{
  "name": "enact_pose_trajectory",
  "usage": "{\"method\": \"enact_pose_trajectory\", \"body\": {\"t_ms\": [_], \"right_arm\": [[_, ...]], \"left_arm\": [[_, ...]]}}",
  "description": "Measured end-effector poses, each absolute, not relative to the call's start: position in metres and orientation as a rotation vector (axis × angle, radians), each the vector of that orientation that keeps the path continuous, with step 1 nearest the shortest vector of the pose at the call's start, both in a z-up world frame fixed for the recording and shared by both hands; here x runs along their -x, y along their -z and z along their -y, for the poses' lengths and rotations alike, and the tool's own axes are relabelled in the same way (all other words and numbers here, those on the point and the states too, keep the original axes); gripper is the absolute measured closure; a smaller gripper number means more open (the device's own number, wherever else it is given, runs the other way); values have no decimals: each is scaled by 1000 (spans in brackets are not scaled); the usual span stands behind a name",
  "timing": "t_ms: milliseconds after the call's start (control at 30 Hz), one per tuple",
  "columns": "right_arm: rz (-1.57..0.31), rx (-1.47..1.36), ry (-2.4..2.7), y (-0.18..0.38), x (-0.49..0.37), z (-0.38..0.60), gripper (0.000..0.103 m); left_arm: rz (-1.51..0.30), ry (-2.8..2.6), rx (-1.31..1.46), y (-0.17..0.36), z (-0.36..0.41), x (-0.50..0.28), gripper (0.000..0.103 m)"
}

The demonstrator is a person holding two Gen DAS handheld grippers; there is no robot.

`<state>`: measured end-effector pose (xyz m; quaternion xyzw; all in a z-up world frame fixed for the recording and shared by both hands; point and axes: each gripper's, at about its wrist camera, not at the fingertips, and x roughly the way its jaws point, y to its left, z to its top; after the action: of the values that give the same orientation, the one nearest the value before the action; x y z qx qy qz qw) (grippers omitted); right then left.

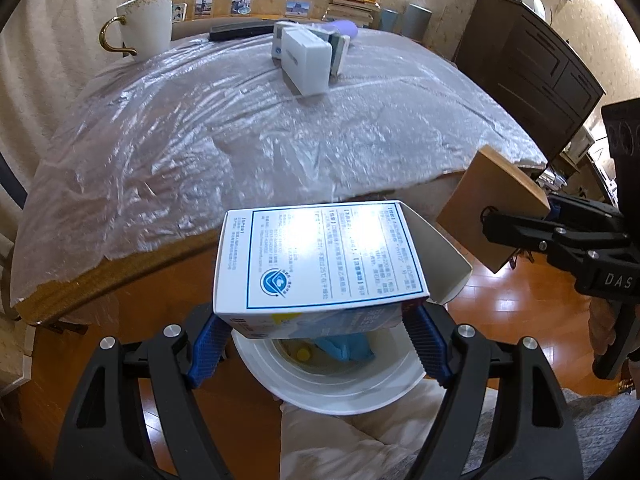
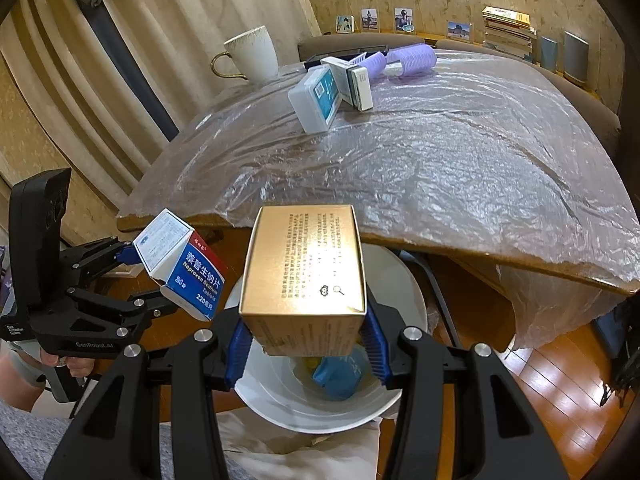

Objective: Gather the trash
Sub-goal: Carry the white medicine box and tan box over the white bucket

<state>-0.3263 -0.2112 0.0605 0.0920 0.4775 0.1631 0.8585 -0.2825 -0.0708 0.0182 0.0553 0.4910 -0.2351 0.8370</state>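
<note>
You gripped a white-and-blue printed medicine carton (image 1: 320, 258) in the left gripper (image 1: 316, 344) and a gold cardboard box (image 2: 306, 270) in the right gripper (image 2: 306, 344). Both hung over the round white plastic bin (image 2: 280, 408) at six o'clock; the drop was at hand. Next you needed only to part the fingers.

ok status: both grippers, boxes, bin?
Left gripper shut on white medicine box. Right gripper shut on gold box. Both over white bin. Nothing in the way.

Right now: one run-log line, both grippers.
left gripper: shut on white medicine box | right gripper: shut on gold box | both above white bin | release pending
</note>
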Motion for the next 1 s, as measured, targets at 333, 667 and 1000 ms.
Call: {"method": "enact_pose_trajectory", "body": {"t_ms": [333,667,1000], "right_arm": [[-1041,-179,-334,-44,331,210,56],[-1088,-164,-333,-22,327,207,56],[-1127,-152,-334,-1,323,202,56]], "left_arm": [[-1074,485,-139,0,72,284,23],[-1112,462,-158,20,72,282,23],[-1150,436,-182,41,74,277,23]]}}
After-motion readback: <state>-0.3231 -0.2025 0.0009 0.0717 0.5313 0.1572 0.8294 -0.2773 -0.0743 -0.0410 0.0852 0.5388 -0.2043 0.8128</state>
